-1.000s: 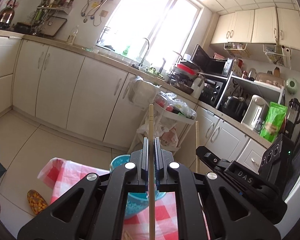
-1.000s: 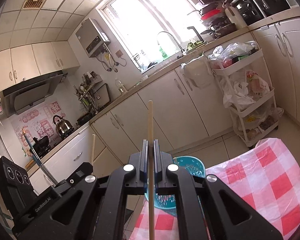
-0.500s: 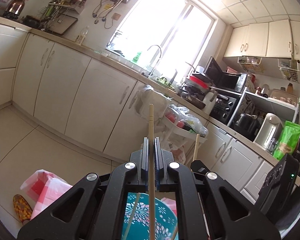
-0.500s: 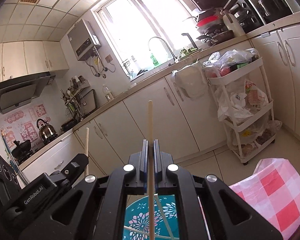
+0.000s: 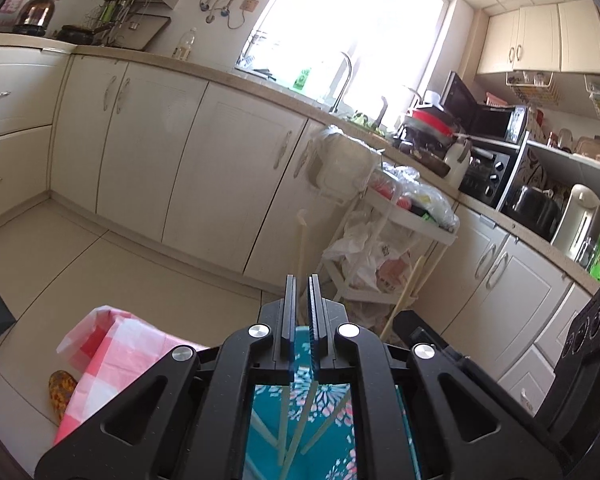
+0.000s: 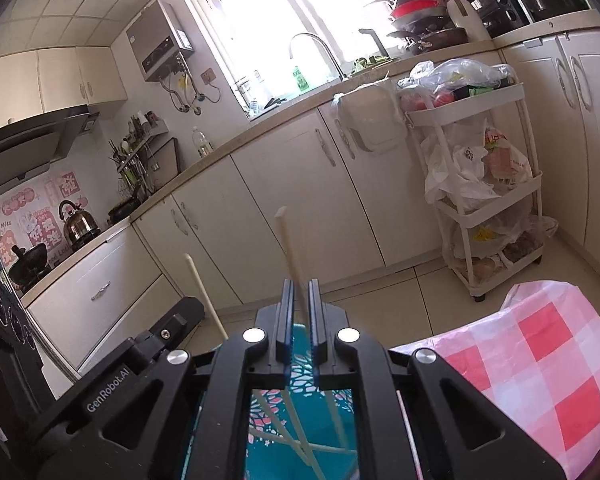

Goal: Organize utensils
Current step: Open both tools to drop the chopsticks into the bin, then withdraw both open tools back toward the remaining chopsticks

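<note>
Nearest each lens, under the black linkage, sits a teal container (image 5: 332, 432) with a pink and white flower pattern, and several pale chopsticks (image 5: 286, 428) lie crossed inside it. In the right wrist view the same teal container (image 6: 300, 424) shows below the frame with chopsticks (image 6: 296, 440) slanting across its inside.

The left hand-held gripper (image 5: 301, 308) has its fingers a narrow slot apart; 1 chopstick (image 5: 301, 240) rises through that slot, leaning slightly, and the fingers do not press on it. The right hand-held gripper (image 6: 300, 312) is parted by a similar narrow gap, with a chopstick (image 6: 288, 248) standing tilted in the gap, loose between the fingers.

Just beside the left one, the body of the other device appears at lower right, with a second chopstick (image 5: 410, 292) slanting up next to it. In the right wrist view a second chopstick (image 6: 204, 292) leans above the neighbouring device at left.

The container rests on a surface covered by a red and white checked cloth (image 6: 540, 364), seen also at the left edge in the left wrist view (image 5: 112, 344).

Farther off stand cream floor cabinets (image 5: 204, 168), a white 3-tier trolley (image 6: 484, 184) stuffed with plastic bags, and a bright window (image 5: 352, 28) over the sink.
</note>
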`<control>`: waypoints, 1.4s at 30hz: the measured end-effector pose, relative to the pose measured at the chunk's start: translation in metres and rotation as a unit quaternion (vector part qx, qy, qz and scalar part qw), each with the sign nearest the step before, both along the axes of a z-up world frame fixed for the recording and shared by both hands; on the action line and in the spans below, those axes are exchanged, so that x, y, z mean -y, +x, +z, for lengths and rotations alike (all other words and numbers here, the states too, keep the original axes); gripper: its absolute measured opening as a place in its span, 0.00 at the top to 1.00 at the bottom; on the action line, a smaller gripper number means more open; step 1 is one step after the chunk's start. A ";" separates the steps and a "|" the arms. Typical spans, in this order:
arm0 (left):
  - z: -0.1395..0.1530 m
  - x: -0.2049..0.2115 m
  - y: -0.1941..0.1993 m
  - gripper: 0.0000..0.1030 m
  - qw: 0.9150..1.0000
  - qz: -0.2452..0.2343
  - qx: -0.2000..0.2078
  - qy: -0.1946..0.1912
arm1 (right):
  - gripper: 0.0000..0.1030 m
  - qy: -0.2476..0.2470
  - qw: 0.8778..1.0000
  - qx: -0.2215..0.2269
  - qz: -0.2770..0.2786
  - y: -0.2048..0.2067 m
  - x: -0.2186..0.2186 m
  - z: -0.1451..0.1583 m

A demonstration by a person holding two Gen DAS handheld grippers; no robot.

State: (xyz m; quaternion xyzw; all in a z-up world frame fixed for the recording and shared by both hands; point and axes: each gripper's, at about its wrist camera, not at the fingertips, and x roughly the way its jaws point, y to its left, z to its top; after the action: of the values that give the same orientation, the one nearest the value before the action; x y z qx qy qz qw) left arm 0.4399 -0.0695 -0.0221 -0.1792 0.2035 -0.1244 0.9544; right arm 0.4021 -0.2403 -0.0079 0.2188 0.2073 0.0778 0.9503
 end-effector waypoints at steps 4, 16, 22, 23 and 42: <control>0.003 -0.008 -0.018 0.93 1.000 -0.003 -0.009 0.005 | 0.89 0.004 1.000 -0.002 -0.001 -0.022 0.004 0.006; 0.009 -0.029 -0.119 0.50 0.999 -0.003 -0.033 0.037 | 0.69 0.005 1.000 -0.030 -0.001 -0.127 0.011 0.016; -0.015 -0.049 -0.162 0.43 0.996 0.004 -0.087 0.036 | 0.64 -0.018 0.997 -0.078 0.010 -0.180 -0.001 -0.012; -0.020 -0.053 -0.168 0.43 0.995 0.008 -0.097 0.032 | 0.64 -0.018 0.996 -0.089 0.012 -0.186 -0.001 -0.019; -0.039 -0.062 -0.228 0.35 0.989 0.012 -0.128 0.072 | 0.62 -0.058 0.985 -0.159 0.044 -0.231 -0.020 -0.055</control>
State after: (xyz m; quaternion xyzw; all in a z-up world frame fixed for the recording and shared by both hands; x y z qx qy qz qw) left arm 0.2115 -0.0076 -0.0609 -0.1266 0.3302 -0.0741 0.9324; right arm 0.1714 -0.2202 -0.0627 0.1634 0.3692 0.0716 0.9121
